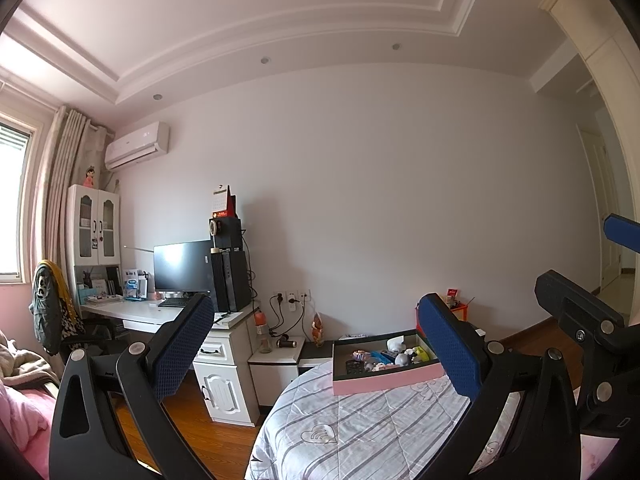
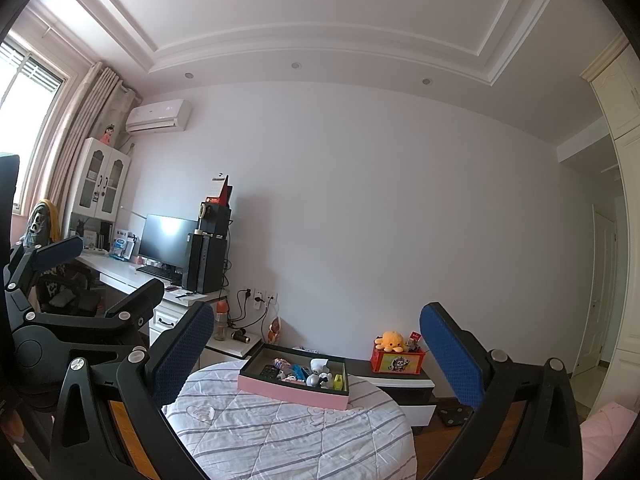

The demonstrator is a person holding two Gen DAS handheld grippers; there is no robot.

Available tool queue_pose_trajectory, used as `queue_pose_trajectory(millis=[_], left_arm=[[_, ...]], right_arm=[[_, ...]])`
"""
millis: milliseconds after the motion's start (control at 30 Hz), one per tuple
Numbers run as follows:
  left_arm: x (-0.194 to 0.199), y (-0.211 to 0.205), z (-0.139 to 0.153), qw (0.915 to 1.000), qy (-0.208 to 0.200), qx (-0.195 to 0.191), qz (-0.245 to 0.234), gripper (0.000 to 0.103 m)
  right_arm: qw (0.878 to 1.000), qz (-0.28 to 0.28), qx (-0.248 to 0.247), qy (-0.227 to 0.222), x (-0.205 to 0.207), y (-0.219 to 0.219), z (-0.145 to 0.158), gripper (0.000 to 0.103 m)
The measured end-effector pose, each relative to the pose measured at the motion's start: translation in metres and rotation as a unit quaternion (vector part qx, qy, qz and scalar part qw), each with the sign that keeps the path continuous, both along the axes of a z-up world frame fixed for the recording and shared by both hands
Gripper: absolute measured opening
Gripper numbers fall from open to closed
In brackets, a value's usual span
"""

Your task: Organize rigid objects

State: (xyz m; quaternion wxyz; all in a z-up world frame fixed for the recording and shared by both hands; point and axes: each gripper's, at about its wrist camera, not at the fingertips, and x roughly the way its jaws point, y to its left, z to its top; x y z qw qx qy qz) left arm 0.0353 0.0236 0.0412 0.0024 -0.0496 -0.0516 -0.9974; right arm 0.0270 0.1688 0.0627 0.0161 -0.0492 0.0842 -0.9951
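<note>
A pink-sided tray (image 1: 384,381) with a dark lining sits on a round table under a striped grey quilt (image 1: 360,428). It holds several small rigid items: a remote, toys, a blue piece, a yellow piece. It also shows in the right wrist view (image 2: 292,390). My left gripper (image 1: 316,344) is open and empty, held up well short of the tray. My right gripper (image 2: 316,356) is open and empty, also back from the tray. The right gripper shows at the right edge of the left wrist view (image 1: 580,312), and the left gripper at the left of the right wrist view (image 2: 100,276).
A white desk (image 1: 152,314) with a monitor (image 1: 182,266) and a black computer tower stands at the left. A low side table (image 2: 404,380) beyond the tray carries a red box with an orange plush (image 2: 394,340). A bottle (image 1: 262,330) stands on a low cabinet. Pink bedding (image 1: 24,420) lies at the left.
</note>
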Motion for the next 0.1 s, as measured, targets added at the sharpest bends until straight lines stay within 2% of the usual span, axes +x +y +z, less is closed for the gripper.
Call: queue_pose_trajectory(millis=[100], left_arm=[[0.0006, -0.0012, -0.0001, 1.0000, 0.000, 0.001, -0.001, 0.103]], right_arm=[[1.000, 0.001, 0.000, 0.000, 0.0001, -0.0003, -0.0001, 0.103]])
